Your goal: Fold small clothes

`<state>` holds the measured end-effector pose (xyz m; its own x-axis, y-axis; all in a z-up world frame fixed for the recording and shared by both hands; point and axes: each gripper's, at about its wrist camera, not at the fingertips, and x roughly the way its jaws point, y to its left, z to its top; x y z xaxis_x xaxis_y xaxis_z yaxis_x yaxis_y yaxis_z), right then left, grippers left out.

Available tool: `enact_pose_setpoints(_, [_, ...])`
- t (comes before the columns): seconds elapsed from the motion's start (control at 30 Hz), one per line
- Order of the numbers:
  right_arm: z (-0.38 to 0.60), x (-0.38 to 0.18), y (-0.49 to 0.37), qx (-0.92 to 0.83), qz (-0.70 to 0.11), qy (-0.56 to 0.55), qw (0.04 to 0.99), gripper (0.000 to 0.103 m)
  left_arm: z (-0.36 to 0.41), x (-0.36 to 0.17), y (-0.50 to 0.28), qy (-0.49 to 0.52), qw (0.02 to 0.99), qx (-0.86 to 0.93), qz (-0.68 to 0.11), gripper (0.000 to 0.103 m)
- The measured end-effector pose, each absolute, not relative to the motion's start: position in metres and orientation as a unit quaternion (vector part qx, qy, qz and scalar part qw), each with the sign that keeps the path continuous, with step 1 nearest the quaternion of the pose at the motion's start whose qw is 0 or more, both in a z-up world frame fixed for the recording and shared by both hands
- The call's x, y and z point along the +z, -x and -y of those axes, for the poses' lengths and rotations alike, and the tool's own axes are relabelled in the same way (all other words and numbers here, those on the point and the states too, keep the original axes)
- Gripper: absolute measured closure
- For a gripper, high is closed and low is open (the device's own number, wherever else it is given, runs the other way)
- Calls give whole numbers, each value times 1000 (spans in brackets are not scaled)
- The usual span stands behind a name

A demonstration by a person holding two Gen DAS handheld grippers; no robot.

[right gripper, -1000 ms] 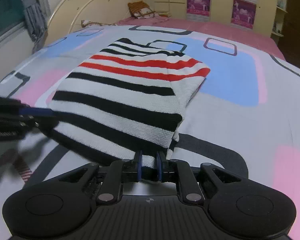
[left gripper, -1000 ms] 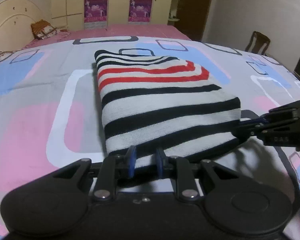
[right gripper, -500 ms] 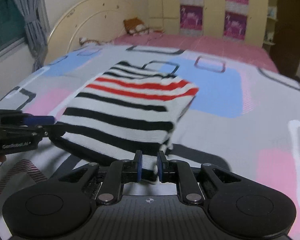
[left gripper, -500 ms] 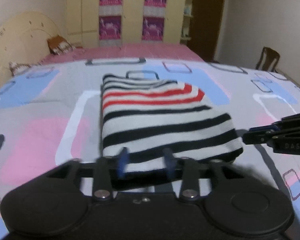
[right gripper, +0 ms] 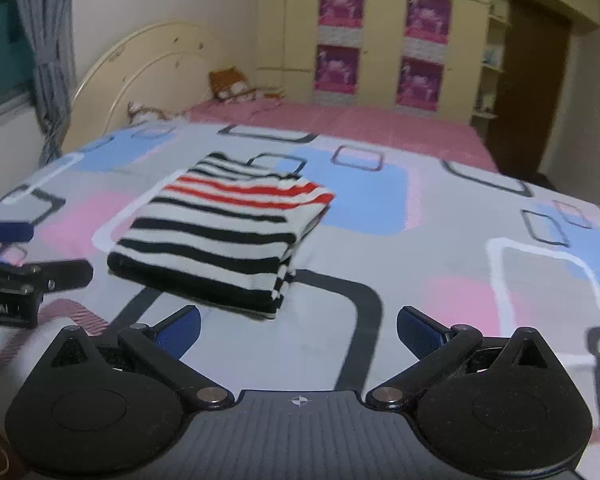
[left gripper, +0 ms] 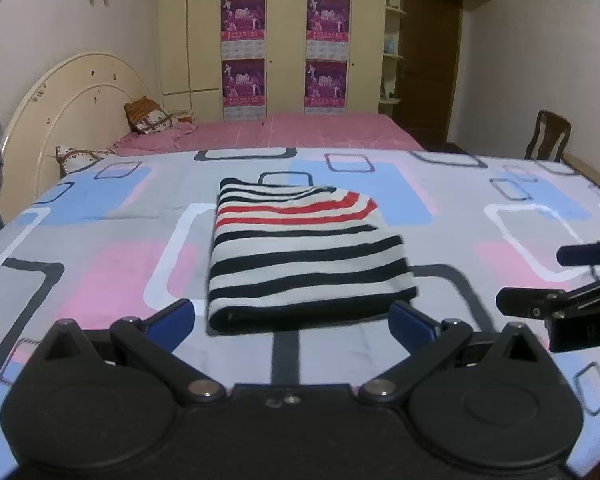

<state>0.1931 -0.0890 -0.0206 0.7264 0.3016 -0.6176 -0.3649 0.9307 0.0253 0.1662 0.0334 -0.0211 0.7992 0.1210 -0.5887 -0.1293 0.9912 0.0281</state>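
Jaws of left gripper (left gripper: 292, 326) and right gripper (right gripper: 299, 330) spread, empty; folded striped garment (left gripper: 300, 256) lies apparently flat on bed (left gripper: 100, 280).

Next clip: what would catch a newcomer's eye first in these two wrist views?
The folded white knit top with black and red stripes stands out first, lying flat mid-bed on the grey bedspread printed with pink and blue rounded squares. Next, both hand-held grippers, left and right, sit just short of it, jaws wide open and holding nothing.
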Motion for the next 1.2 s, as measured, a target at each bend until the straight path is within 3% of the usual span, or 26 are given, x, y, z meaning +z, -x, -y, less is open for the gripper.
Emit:
enact_pose_setpoints(0.2, [114, 10, -145, 166, -311, -3, 936, 0, -13, 7, -123, 29, 960, 65, -271, 0])
enact_pose_setpoints(0.67, [145, 51, -49, 149, -278, -3, 949, 0, 30, 39, -50, 27, 968, 54, -242, 0])
enact_pose_setpoints(1.2, [155, 59, -45, 144, -266, -7, 953, 0, 33, 43, -45, 26, 971, 55, -232, 0])
